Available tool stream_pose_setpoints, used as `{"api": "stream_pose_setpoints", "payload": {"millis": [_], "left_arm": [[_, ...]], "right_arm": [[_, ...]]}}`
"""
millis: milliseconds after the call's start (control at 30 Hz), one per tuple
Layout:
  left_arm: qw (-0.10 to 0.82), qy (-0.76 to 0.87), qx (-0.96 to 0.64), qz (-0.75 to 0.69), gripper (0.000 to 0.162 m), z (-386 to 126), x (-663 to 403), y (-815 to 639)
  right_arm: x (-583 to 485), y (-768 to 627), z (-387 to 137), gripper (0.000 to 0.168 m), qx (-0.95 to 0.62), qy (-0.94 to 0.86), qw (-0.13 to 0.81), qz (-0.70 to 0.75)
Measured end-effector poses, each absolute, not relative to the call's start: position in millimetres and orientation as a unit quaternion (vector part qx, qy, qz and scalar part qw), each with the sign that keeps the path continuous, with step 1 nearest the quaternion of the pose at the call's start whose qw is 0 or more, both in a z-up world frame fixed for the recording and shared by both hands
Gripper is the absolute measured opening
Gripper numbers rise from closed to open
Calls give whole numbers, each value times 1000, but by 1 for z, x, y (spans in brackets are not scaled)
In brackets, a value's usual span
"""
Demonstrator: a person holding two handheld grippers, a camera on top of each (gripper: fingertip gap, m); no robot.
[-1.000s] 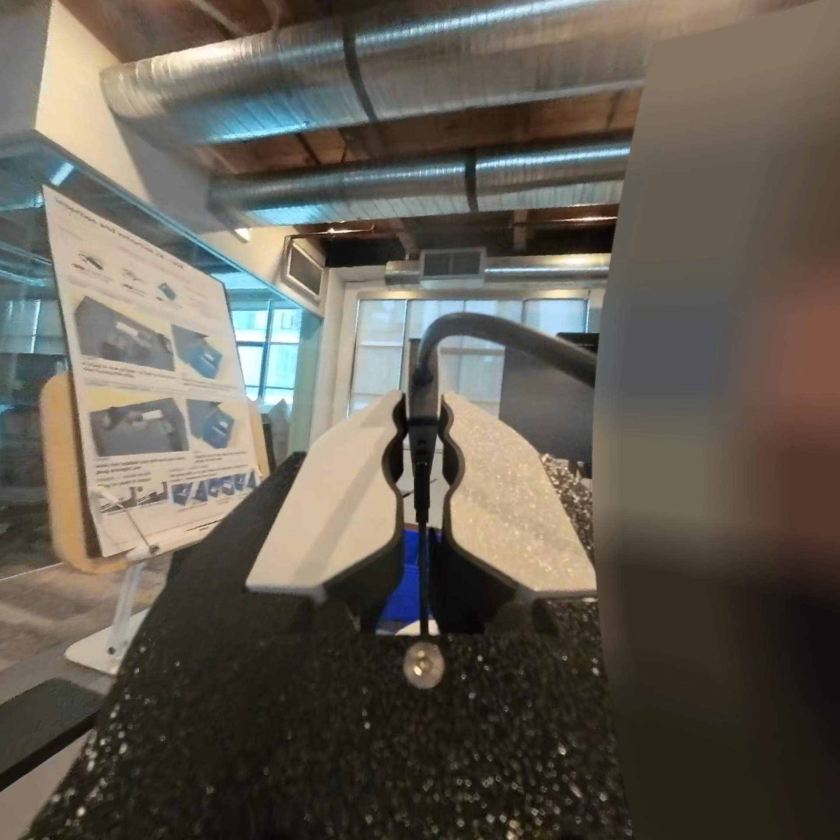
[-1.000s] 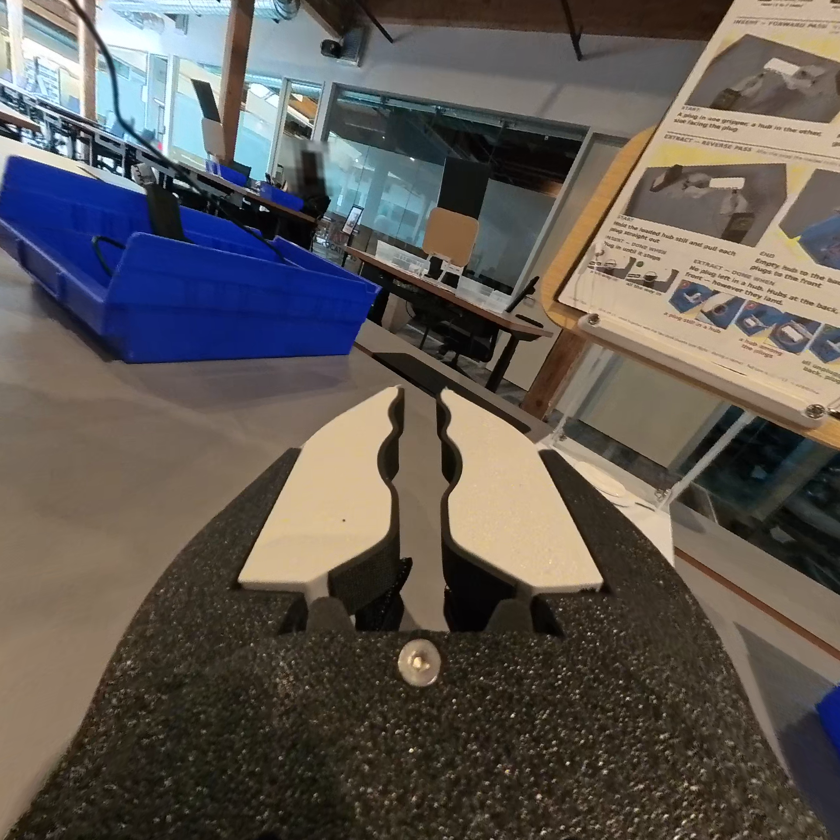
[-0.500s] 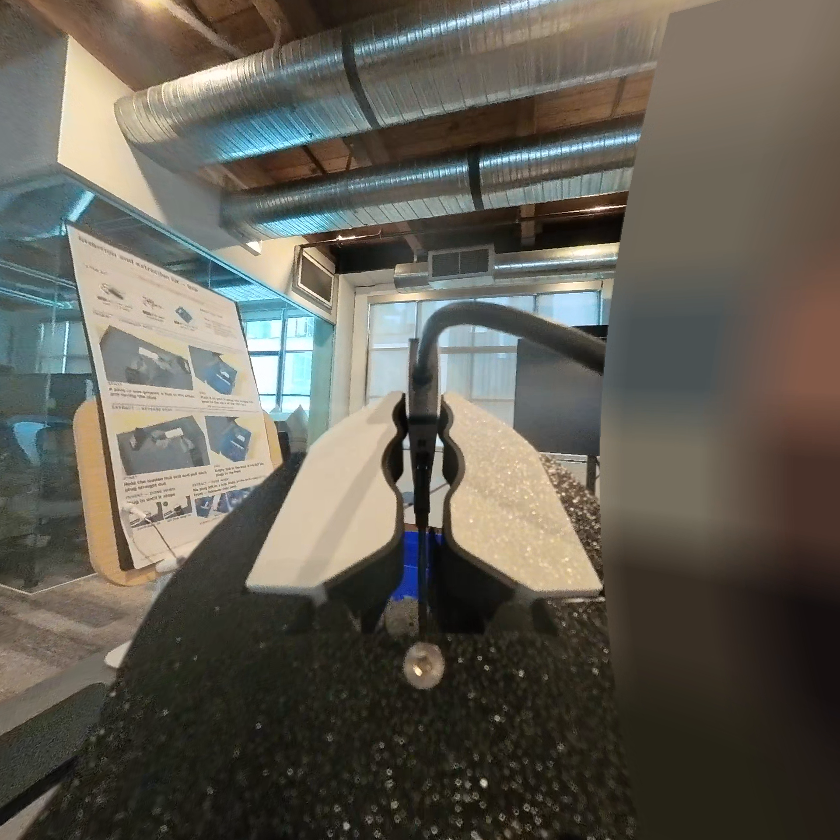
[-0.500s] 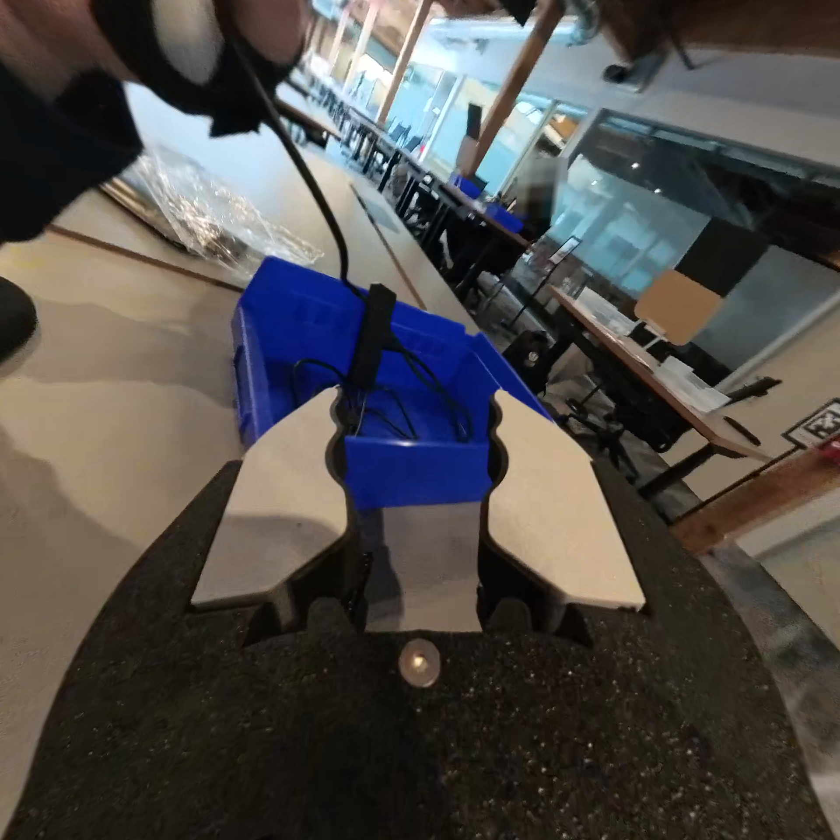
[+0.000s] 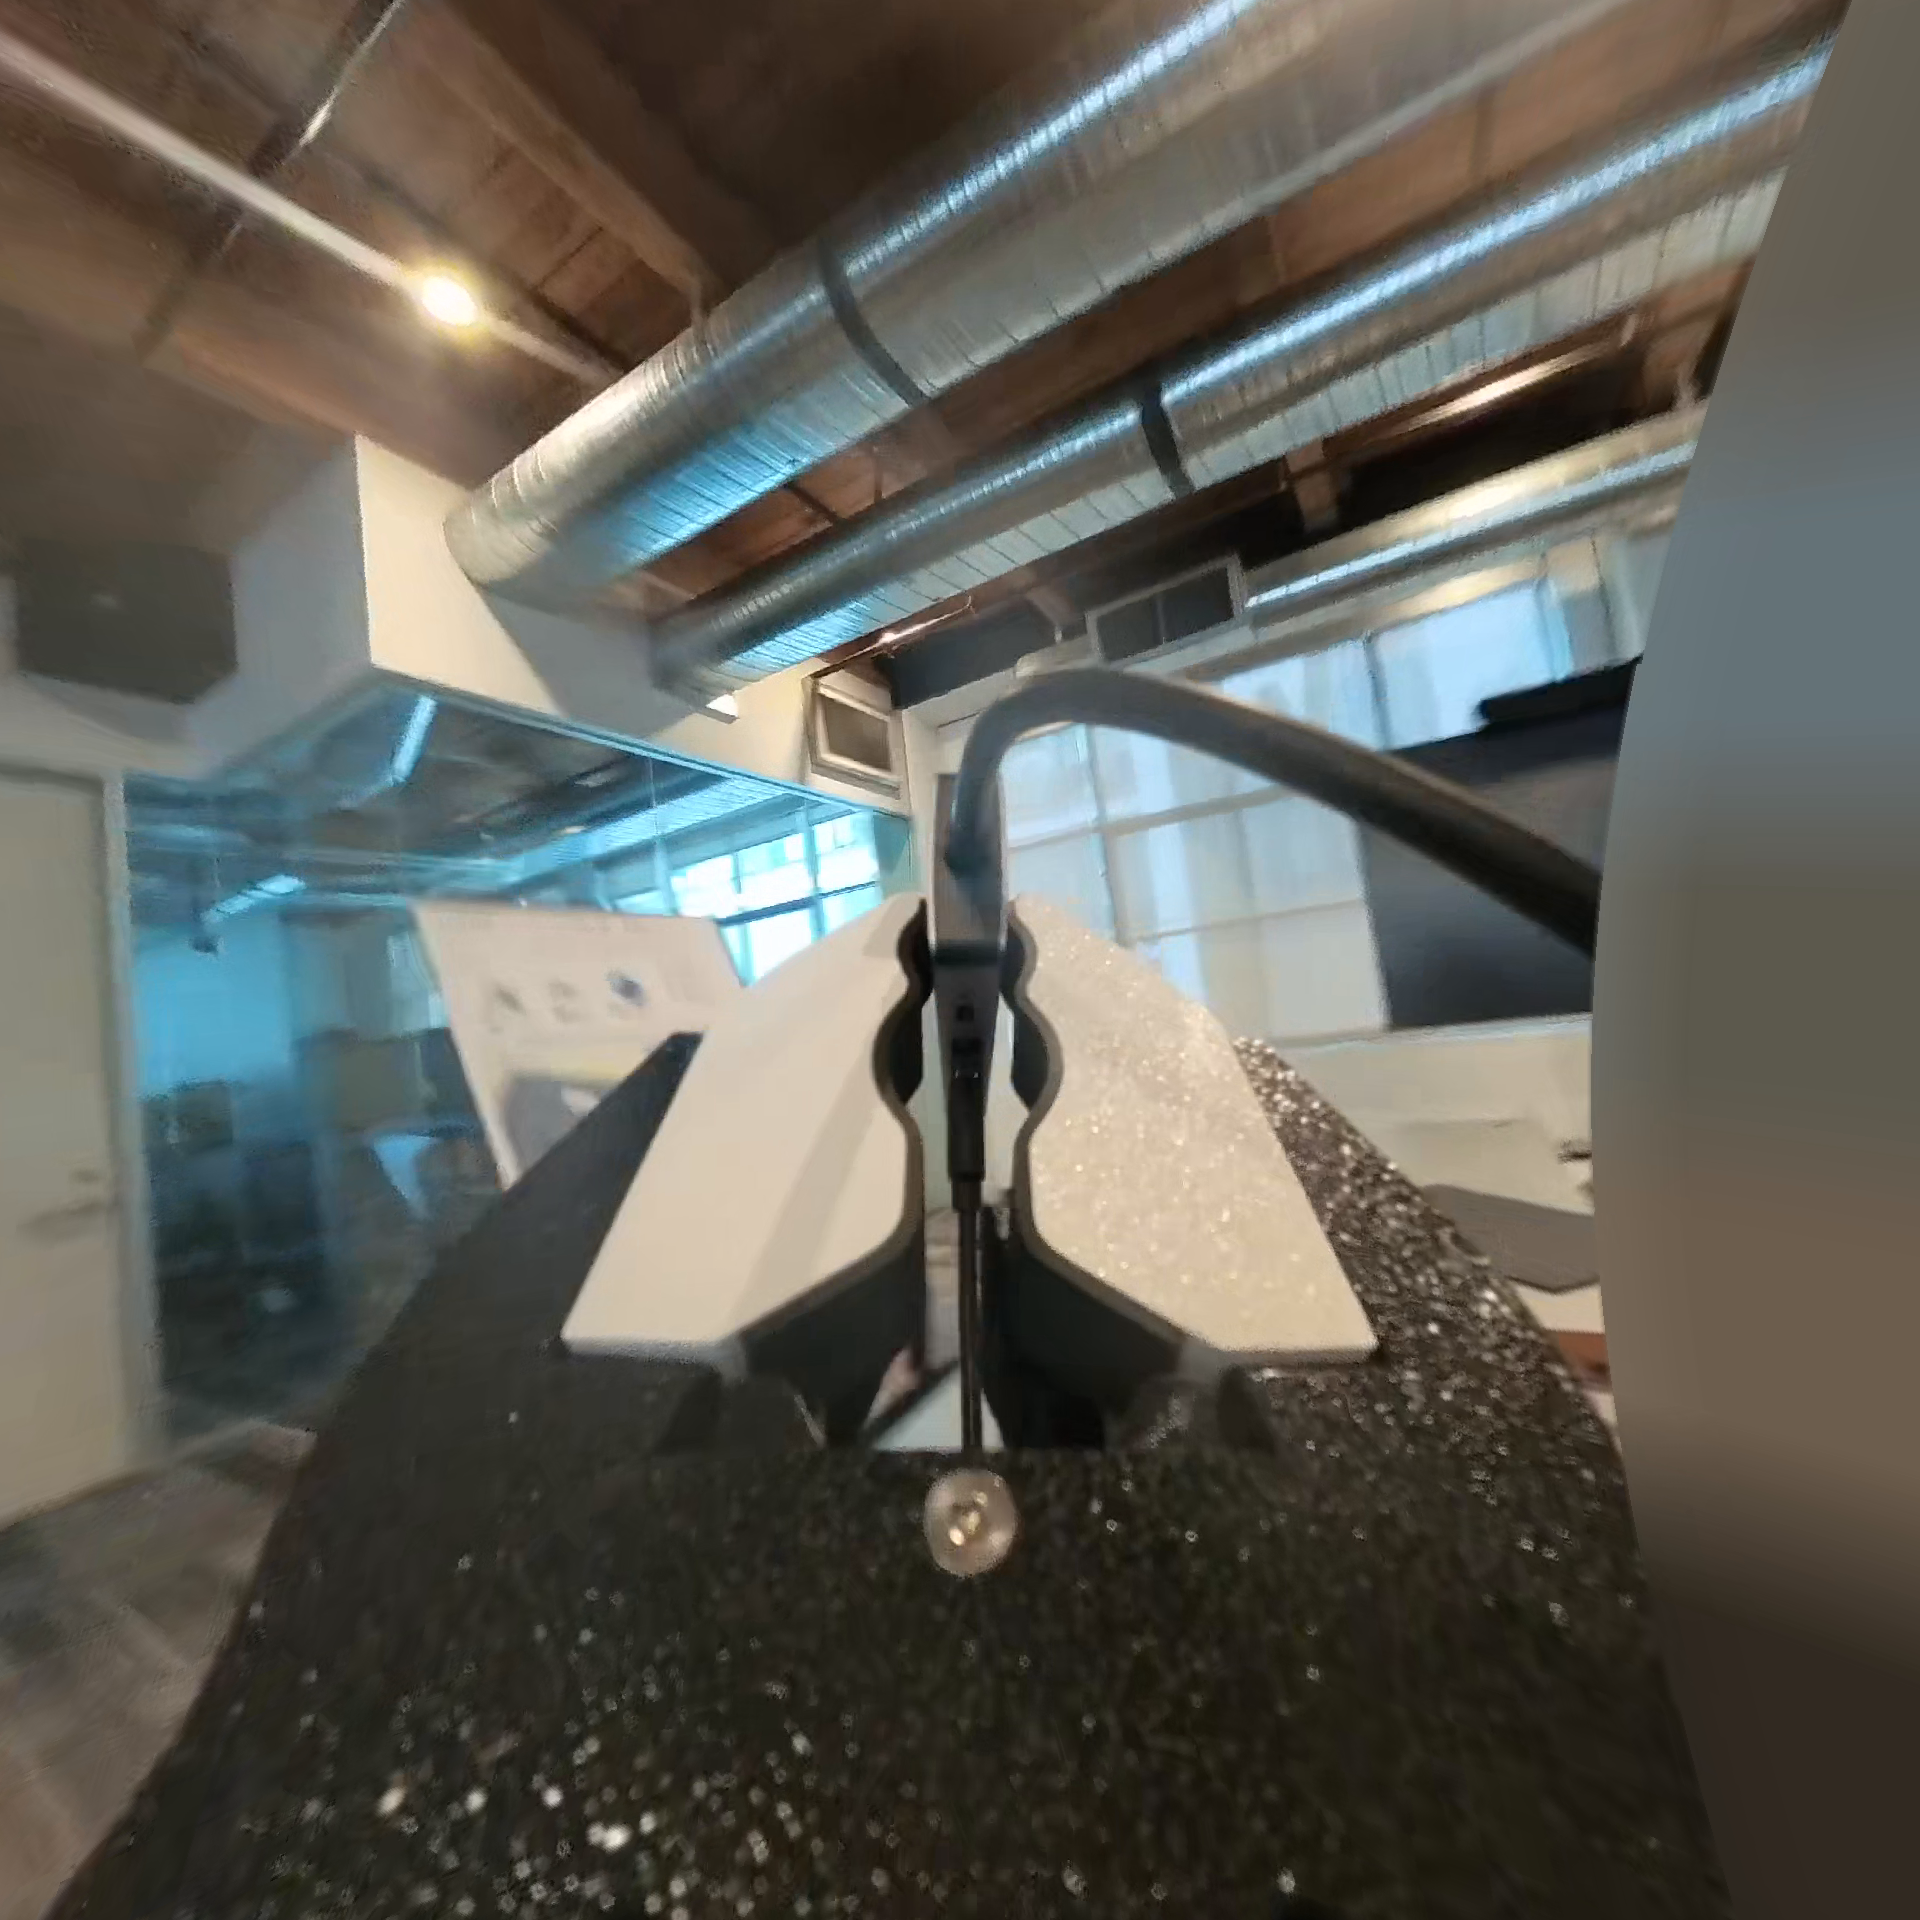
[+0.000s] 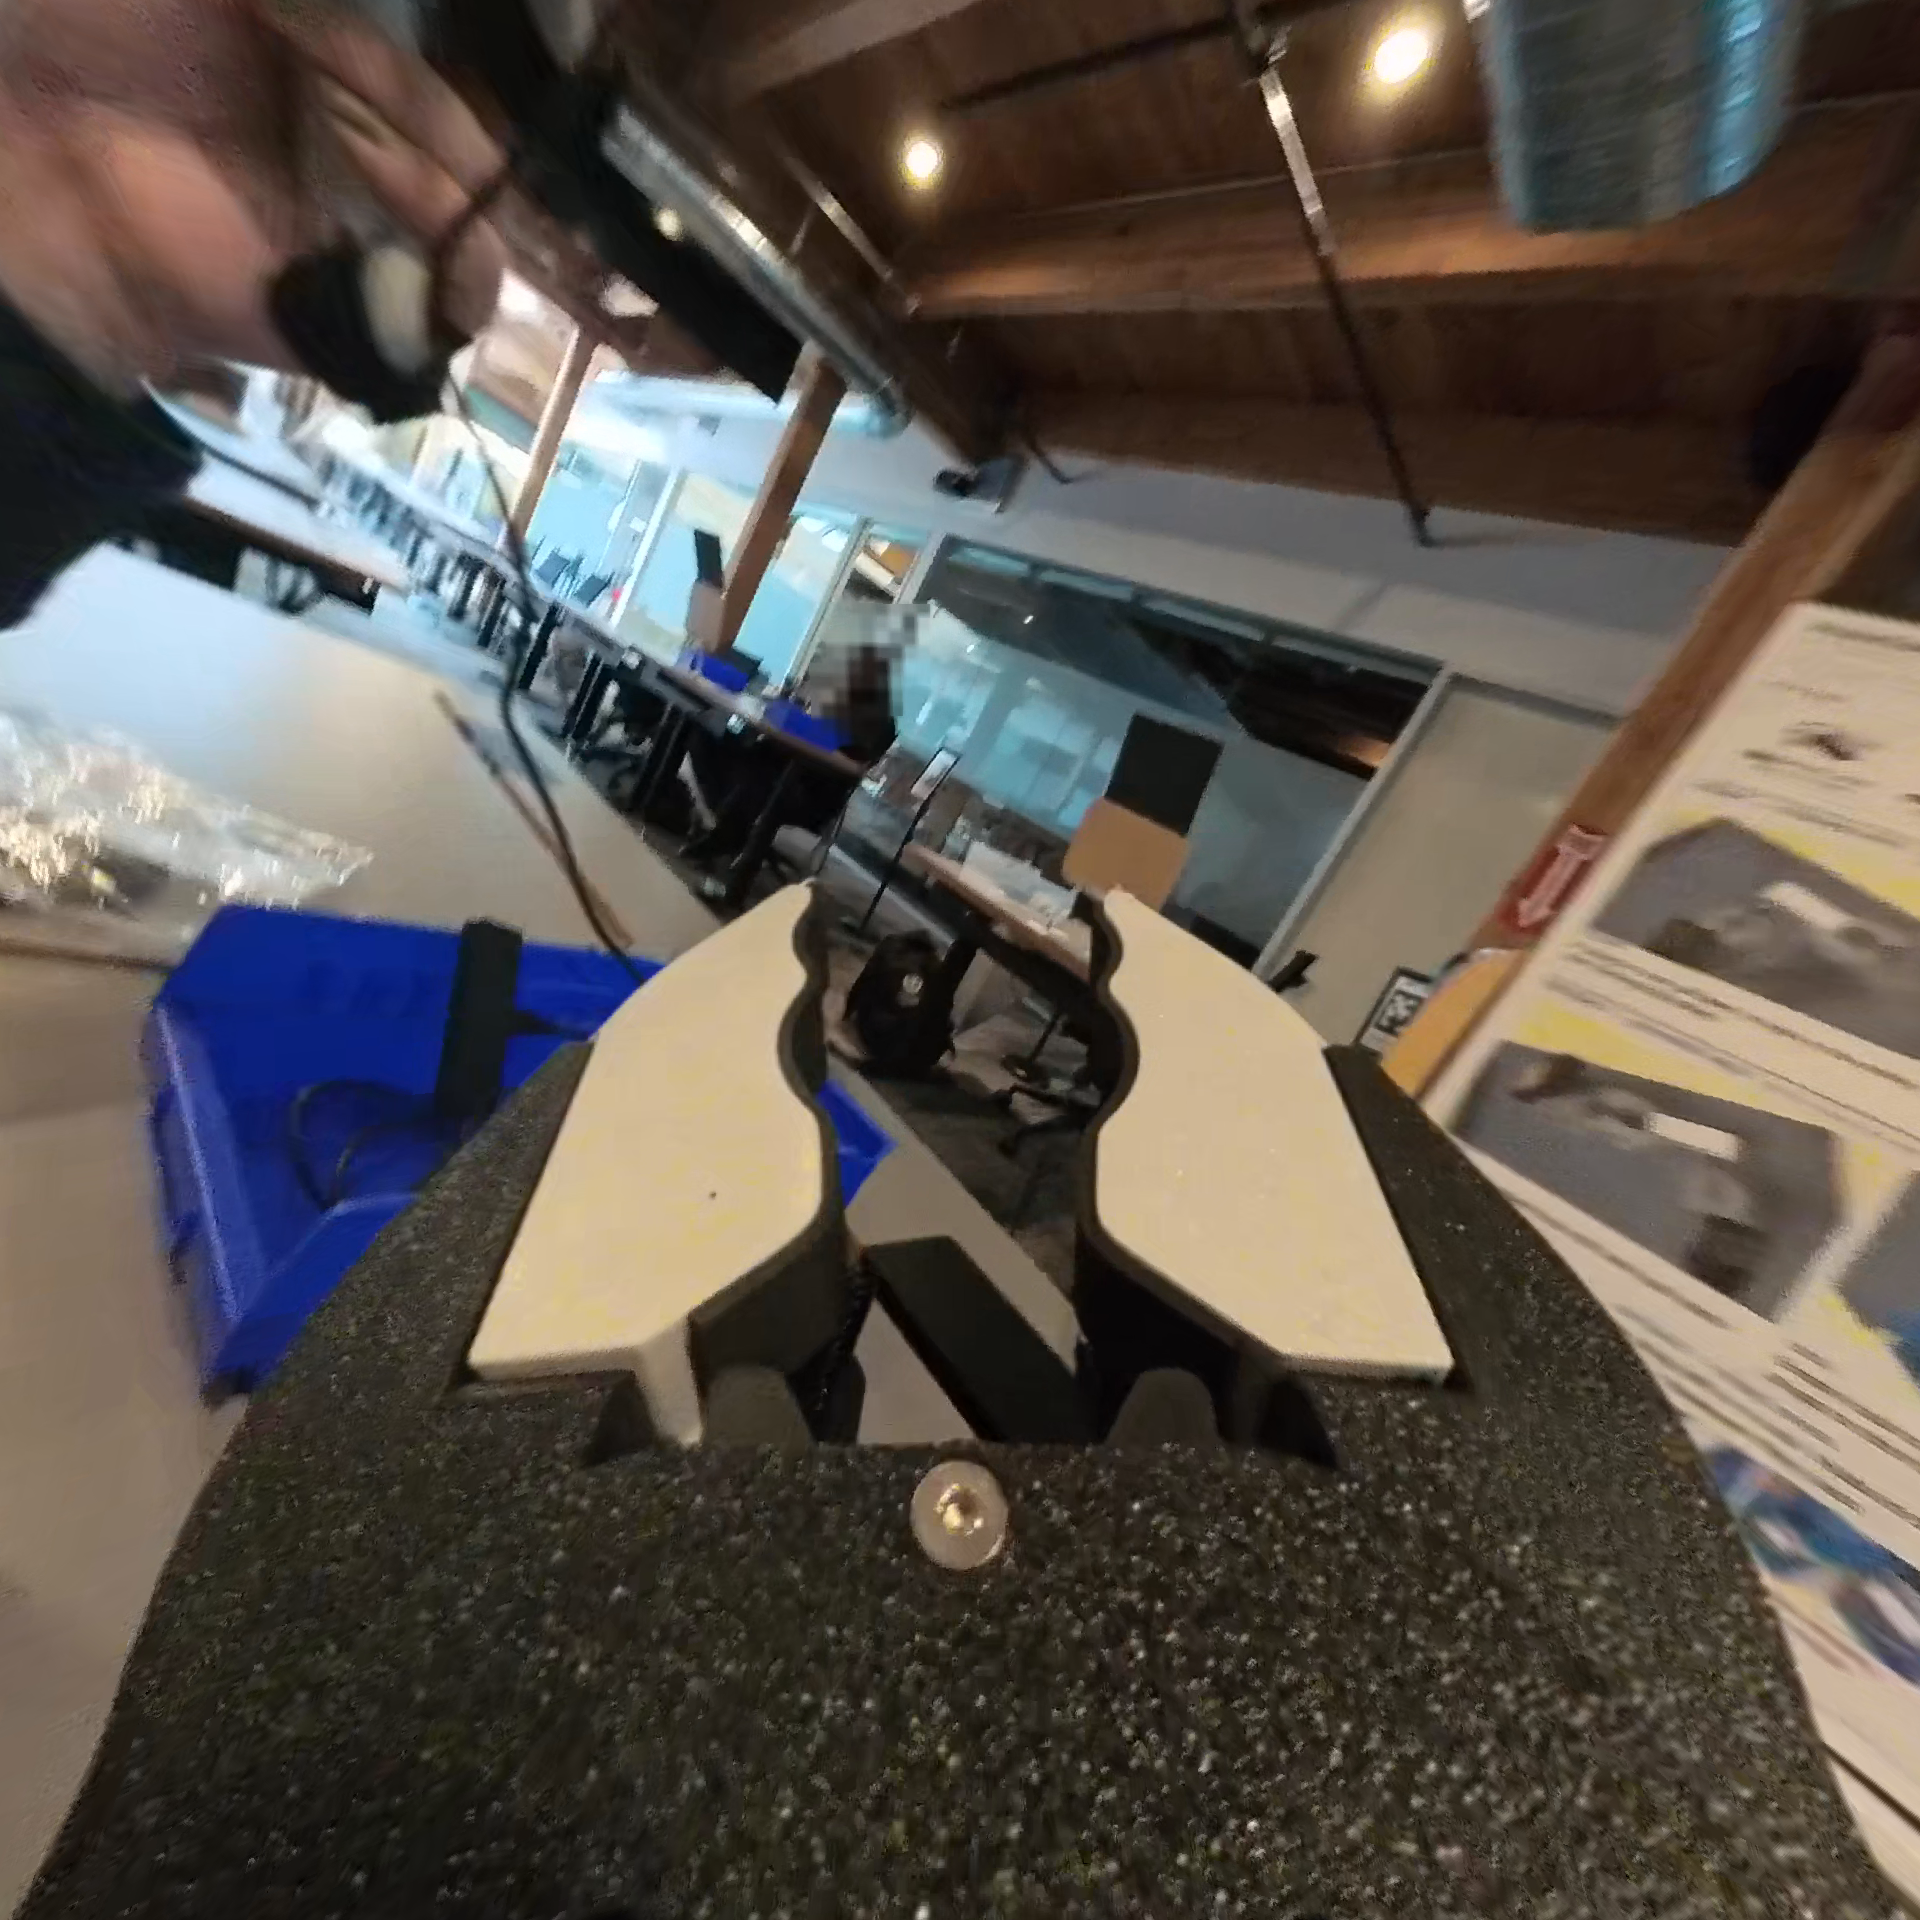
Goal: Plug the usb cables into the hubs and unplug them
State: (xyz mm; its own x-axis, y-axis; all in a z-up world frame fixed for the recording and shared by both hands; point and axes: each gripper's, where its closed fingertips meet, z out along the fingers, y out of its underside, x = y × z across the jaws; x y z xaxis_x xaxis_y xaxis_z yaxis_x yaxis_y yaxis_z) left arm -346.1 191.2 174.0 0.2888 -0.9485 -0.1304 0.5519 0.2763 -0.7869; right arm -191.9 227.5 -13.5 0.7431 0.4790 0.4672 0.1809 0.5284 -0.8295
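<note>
Black usb cable (image 5: 1226, 748), one, clamped at its plug (image 5: 966, 935) in the left gripper (image 5: 966, 940), pointed up at two ceiling ducts (image 5: 935, 343). Right gripper (image 6: 956, 914) spread wide, nothing in it. One blue bin (image 6: 239, 1122) on the grey table (image 6: 94, 1351) to its left, one black hub (image 6: 478, 1008) upright inside with thin cords. Instruction board (image 6: 1714, 1039) at right; clear plastic wrap (image 6: 135, 842) beyond the bin. Blurred hand (image 6: 156, 177) top left.
</note>
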Motion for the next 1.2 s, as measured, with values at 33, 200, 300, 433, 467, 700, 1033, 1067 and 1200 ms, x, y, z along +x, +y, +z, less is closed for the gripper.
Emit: {"api": "stream_pose_setpoints", "payload": {"millis": [33,200,300,433,467,700,1033,1067,1200], "left_arm": [[745,317,-322,-491,12,197,-340,201],[778,336,-338,-409,12,304,-302,246],[796,333,-323,-389,12,362,-279,248],[813,340,-304,-361,11,418,-243,228],[817,344,-299,-353,11,428,-232,222],[804,379,-277,-364,12,462,-151,178],[702,415,-360,-453,11,313,-92,198],[685,415,-376,-466,11,286,-93,203],[611,433,-432,-502,12,173,-104,214]], "right_arm": [[-175,218,-4,46,-472,-328,813,97],[-104,181,33,43,-458,-263,846,74],[-72,163,50,42,-442,-235,864,51],[-49,149,61,42,-423,-210,879,66],[-47,149,61,42,-424,-207,879,72],[-14,140,64,43,-427,-170,886,59],[65,90,71,43,-398,-88,911,62],[67,88,71,43,-398,-88,911,65],[56,99,64,43,-418,-123,897,82]]}}
